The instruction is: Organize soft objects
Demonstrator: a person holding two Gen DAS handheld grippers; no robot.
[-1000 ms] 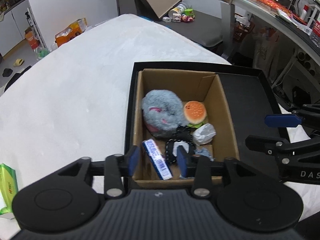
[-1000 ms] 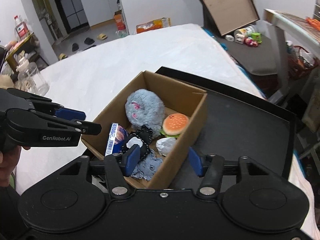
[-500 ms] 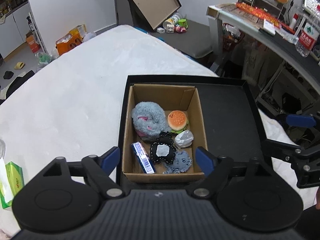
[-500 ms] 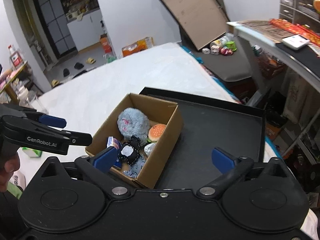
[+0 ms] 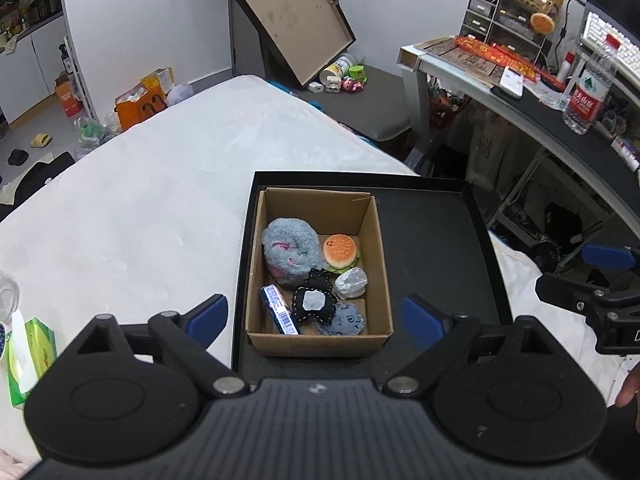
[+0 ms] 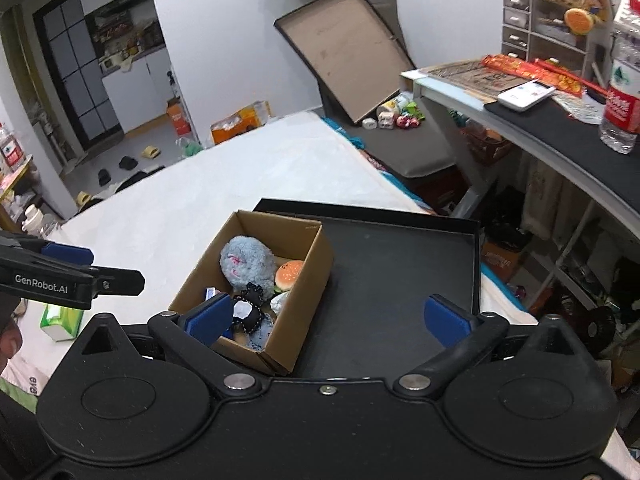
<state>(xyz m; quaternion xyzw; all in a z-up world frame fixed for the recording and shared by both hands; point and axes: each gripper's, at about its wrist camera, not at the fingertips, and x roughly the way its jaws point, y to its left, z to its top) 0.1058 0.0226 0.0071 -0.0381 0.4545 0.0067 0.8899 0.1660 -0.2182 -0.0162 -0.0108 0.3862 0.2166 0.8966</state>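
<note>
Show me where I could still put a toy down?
The black tray is bare right of the cardboard box. The white bed is bare left of the tray. The box is crowded: grey plush, burger toy, black felt piece.

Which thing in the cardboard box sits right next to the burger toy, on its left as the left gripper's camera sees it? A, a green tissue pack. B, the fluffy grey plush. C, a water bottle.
B: the fluffy grey plush lies beside the burger toy at the far end of the cardboard box.
</note>
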